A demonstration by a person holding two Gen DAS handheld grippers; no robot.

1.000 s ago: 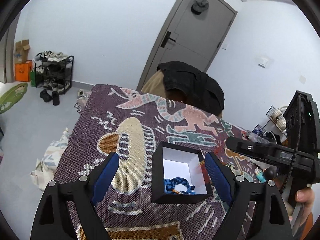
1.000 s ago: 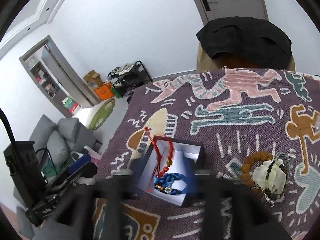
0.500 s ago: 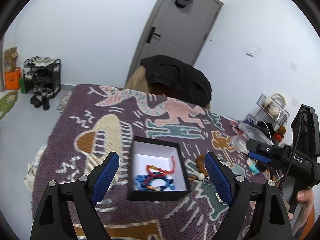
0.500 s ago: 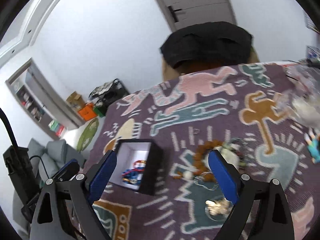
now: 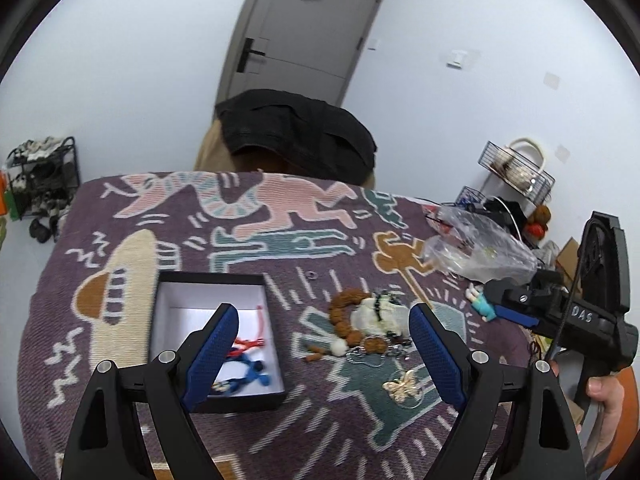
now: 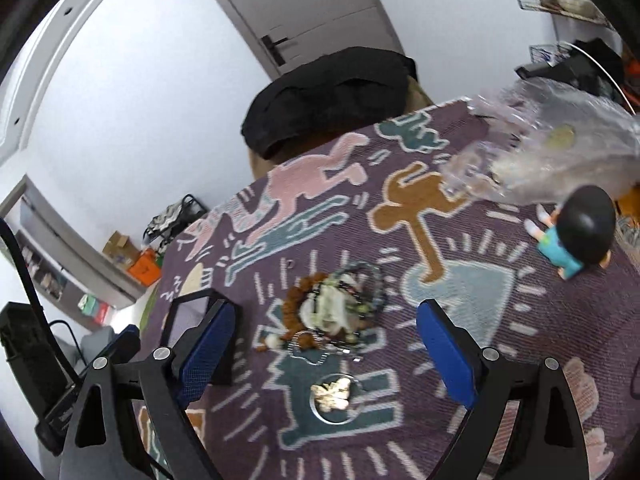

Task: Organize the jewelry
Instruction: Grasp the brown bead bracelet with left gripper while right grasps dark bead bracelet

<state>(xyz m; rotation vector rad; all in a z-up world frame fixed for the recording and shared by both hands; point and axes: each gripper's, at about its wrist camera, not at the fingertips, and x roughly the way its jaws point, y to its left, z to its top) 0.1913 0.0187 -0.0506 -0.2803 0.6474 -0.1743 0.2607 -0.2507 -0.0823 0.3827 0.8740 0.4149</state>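
The tangled jewelry pile sits at frame centre, the black box at lower left. Both the right gripper and left gripper hover spread wide, empty. Beads look light and slippery (chains snag); pinching the brown bead bracelet seems safest.

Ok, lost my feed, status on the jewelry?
Both grippers open, empty. Blue and red bracelets in black box. Bead pile, butterfly brooch loose on blanket.
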